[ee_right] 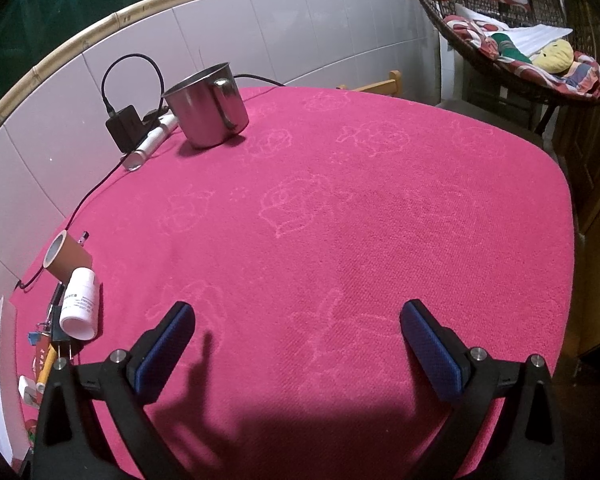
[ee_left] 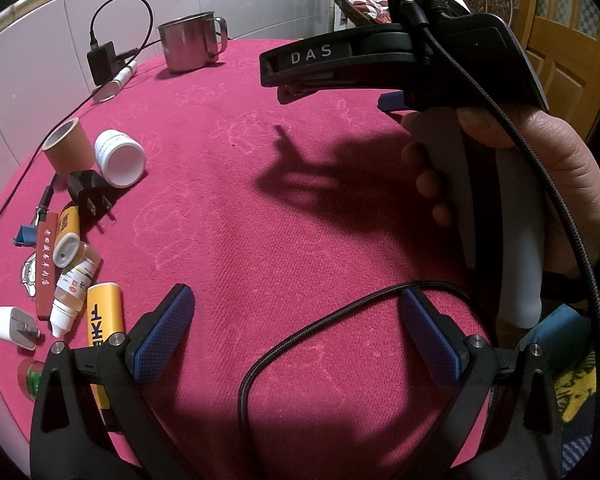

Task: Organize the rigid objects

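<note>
Left wrist view: both tools (ee_left: 296, 336) (ee_right: 296, 344) agape, ribbed blue pads over fuzzy pink cloth (ee_left: 300, 220), steel mug (ee_left: 190, 42) beyond.

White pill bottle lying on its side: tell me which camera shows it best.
The left wrist view. The white pill bottle lies there fully visible, its base toward the camera, beside the cardboard tube. The right wrist view shows it near the left edge, smaller, with its printed label visible.

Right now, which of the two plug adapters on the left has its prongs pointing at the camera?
The black plug adapter beside the white bottle: its two flat prongs face the camera. The white plug adapter, nearer the table edge, lies with its prongs folded flat.
</note>
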Demonstrator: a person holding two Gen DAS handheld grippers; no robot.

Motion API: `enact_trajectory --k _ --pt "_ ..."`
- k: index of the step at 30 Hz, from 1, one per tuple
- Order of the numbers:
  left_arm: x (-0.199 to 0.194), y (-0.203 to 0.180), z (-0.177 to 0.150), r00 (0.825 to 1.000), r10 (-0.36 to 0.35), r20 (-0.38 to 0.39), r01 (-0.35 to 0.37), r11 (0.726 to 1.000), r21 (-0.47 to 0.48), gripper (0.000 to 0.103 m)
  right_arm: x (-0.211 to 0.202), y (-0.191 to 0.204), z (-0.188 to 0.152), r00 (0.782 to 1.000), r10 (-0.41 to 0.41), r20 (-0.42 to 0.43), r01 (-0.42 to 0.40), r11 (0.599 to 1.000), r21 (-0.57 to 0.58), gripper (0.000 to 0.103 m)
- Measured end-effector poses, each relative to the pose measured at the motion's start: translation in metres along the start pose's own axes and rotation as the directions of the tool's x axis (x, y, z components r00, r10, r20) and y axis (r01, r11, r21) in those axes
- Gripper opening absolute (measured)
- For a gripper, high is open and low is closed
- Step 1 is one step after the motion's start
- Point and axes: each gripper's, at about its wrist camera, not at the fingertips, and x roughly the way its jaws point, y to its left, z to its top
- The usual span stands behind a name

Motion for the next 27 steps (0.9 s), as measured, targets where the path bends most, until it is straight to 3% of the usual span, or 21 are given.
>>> enact_trajectory --k 21,27 --pt "0.0014 0.0008 0.0007 0.997 -0.038 -0.069 0.036 0.999 -0.031 0.103 -0.0002 0.0006 0.0014 1.000 0.007 0.001 -0.007 1.000 0.005 0.103" --pt "0.0021 0.0013 0.0009 0.993 -0.058 -0.102 0.053 0.997 -0.047 0.103 -0.0034 -0.0056 0.0025 0.997 0.076 0.014 -0.076 0.997 0.026 0.103"
